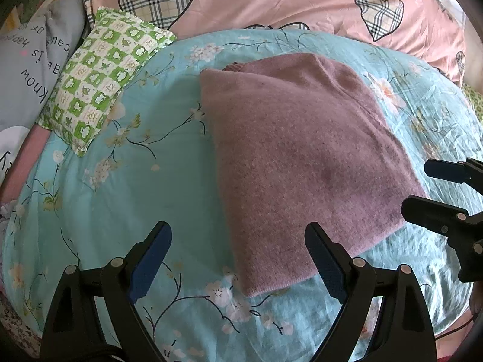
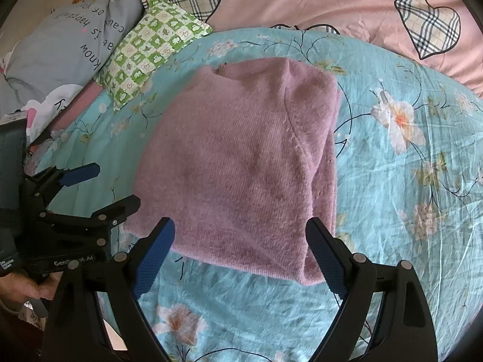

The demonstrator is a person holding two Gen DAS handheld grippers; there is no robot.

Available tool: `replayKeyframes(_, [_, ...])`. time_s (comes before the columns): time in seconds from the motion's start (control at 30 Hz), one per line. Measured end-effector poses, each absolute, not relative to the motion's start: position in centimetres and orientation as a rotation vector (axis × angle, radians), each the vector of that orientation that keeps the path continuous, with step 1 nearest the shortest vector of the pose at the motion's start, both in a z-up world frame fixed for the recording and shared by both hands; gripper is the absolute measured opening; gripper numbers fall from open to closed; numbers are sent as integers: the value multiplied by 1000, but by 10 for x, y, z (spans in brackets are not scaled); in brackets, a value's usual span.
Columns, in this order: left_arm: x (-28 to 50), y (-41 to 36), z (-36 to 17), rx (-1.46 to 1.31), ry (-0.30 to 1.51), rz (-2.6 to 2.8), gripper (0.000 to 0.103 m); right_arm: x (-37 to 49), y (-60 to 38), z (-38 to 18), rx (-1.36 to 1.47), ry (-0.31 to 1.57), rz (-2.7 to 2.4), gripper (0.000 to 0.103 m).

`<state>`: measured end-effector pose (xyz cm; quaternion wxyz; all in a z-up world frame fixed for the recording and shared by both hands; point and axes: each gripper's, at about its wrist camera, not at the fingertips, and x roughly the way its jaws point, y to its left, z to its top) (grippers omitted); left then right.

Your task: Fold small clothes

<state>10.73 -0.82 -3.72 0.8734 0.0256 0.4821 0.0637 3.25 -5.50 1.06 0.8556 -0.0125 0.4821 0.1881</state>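
Note:
A mauve knitted sweater (image 1: 295, 157) lies folded into a flat rectangle on the turquoise flowered bedspread (image 1: 135, 187); the right wrist view shows the sweater (image 2: 241, 166) with its folded edge on the right. My left gripper (image 1: 238, 247) hovers open over the sweater's near left corner, nothing between its blue pads. My right gripper (image 2: 241, 241) stands open over the near edge, empty too. Each gripper appears in the other's view: the right gripper (image 1: 422, 187) at the sweater's right corner, the left gripper (image 2: 117, 184) at its left corner.
A green checked pillow (image 1: 99, 72) lies at the back left, with a grey printed pillow (image 1: 30, 69) beyond it. A pink quilt with plaid hearts (image 1: 286, 3) runs along the back. A hand (image 2: 24, 286) holds the left gripper's handle.

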Motion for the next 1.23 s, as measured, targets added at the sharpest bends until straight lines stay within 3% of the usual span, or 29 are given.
replayKeyframes(1.23, [109,5,-27,-10,970,130,90,39,-57,19,-6,1016,344,89])
